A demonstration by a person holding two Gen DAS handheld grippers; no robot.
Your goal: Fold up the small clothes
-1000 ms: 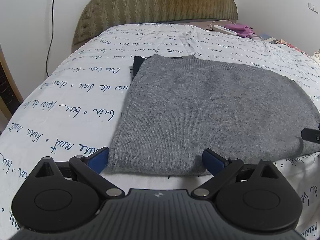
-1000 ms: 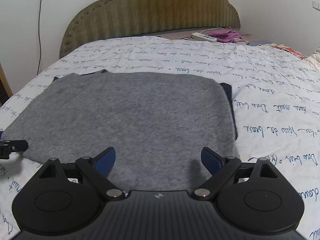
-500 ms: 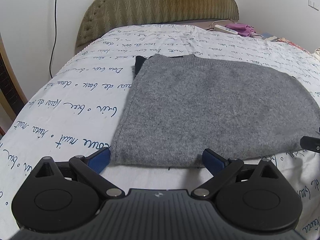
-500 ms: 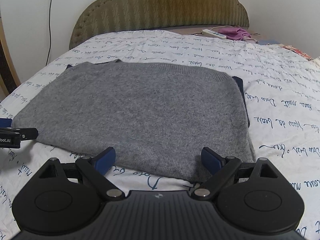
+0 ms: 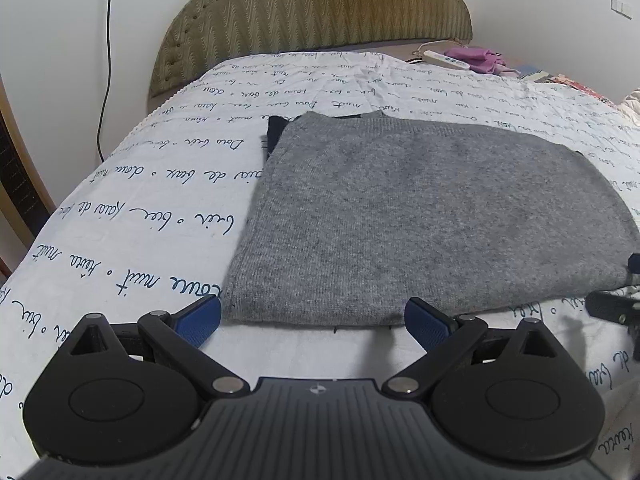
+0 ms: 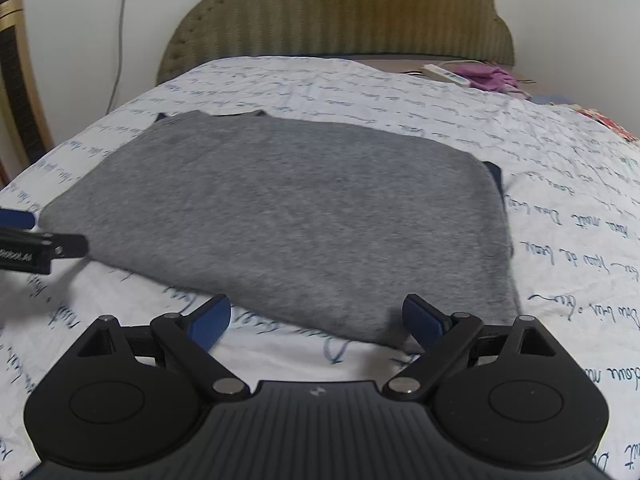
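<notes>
A grey knit garment [image 5: 432, 216] lies folded flat on the bed, with dark navy fabric [image 5: 275, 132] showing at its far left corner. In the right wrist view the same grey garment [image 6: 288, 208] has navy fabric [image 6: 495, 176] peeking out at its right edge. My left gripper [image 5: 312, 322] is open just short of the garment's near left edge, holding nothing. My right gripper [image 6: 316, 322] is open too, near the garment's near right corner, with nothing between its fingers. The right gripper's tip [image 5: 612, 306] shows at the left view's right edge.
The bedsheet [image 5: 160, 216] is white with blue handwriting. A padded olive headboard [image 5: 316, 8] stands at the far end. A white power strip [image 5: 446, 59] and purple cloth [image 5: 476, 57] lie near it. A cable [image 5: 105, 60] hangs down the left wall.
Both grippers have drawn back toward the near side and off the garment; more bare sheet now shows between their fingers and the garment's near edge. The garment has not moved.
</notes>
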